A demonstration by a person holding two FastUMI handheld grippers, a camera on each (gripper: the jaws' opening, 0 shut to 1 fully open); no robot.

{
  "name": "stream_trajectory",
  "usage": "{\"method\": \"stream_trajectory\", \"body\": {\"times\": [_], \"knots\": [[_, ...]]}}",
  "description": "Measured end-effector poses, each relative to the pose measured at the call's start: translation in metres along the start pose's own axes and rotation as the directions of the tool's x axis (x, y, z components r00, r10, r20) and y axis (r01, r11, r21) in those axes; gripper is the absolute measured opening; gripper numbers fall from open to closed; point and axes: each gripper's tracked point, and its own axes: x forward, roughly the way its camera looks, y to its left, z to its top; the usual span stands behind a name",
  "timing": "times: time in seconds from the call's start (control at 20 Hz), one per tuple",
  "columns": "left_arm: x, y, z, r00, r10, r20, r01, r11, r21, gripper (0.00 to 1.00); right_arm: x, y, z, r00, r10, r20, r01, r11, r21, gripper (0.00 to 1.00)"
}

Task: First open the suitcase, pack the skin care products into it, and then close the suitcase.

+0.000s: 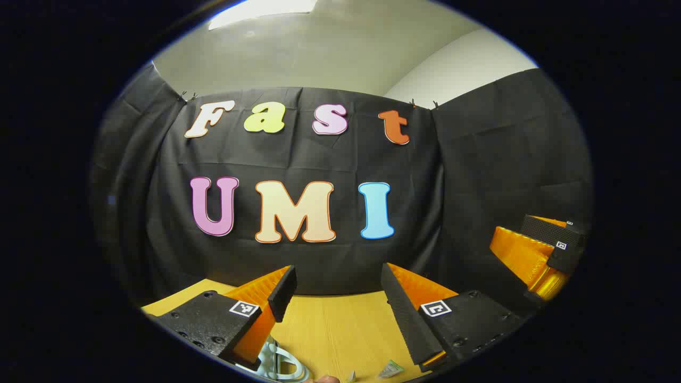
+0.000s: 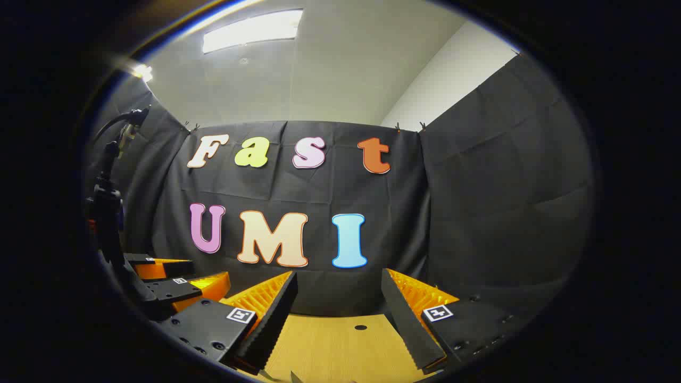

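Grippers are recorded raised above a wooden table, both pointed at the black cloth wall of the booth.

Left gripper [image 1: 338, 290]: seen at the bottom of the left gripper view, jaws spread wide, nothing held between the fingers. Between and below the fingers a bare stretch of the table [image 1: 335, 332] is seen.

Right gripper [image 2: 338, 290]: seen at the bottom of the right gripper view, jaws likewise spread wide, nothing held. The table [image 2: 330, 346] is visible between its fingers, and a small dark hole [image 2: 360, 327] is noted in the tabletop near the far edge.

Cross-sightings: the right gripper [image 1: 537, 255] is also seen at the right edge of the left gripper view, well apart from the left gripper's fingers. The left gripper [image 2: 175, 282] is also seen at the lower left of the right gripper view, just beside the right gripper's own left-hand finger; a dark stand or mount with a cable [image 2: 109, 202] rises above it along the left edge.

Task items: at the very bottom of the left gripper view, a pale rounded object [image 1: 279, 364] lies partly behind the left-hand finger, and small pale packets [image 1: 391, 369] are seen near the lower edge; these are cut off by the picture edge and cannot be identified with certainty as skin care products. The position of the suitcase cannot be told.

Surroundings: white ceiling with a bright light panel [image 2: 250, 29] at the upper left of the right gripper view.
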Motion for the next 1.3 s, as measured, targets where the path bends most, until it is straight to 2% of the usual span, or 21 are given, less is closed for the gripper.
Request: {"method": "stream_trajectory", "body": {"times": [0.6,0.75,0.85,1.1,1.3], "knots": [[0.000,0.007,-0.008,0.999,0.039,-0.011,-0.039,0.999,0.007,0.94,0.009,0.003,-0.012,0.999,0.035,-0.002,-0.035,0.999,0.009,0.98],[-0.001,0.012,-0.019,0.998,0.047,-0.036,-0.047,0.999,0.012,0.94,0.014,0.001,-0.019,0.999,0.045,-0.010,-0.045,0.999,0.029,0.98],[-0.001,0.016,-0.035,0.996,0.040,-0.074,-0.041,0.999,-0.017,0.94,0.015,0.001,-0.025,0.998,0.059,-0.016,-0.058,0.997,0.056,0.98],[-0.005,0.046,-0.084,0.972,0.107,-0.209,-0.106,0.994,0.015,0.95,0.019,0.001,-0.039,0.997,0.075,-0.032,-0.072,0.994,0.083,0.98],[-0.006,0.059,-0.136,0.931,0.140,-0.337,-0.136,0.990,0.035,0.95,0.024,-0.001,-0.061,0.992,0.078,-0.099,-0.072,0.995,0.067,0.99]]}}
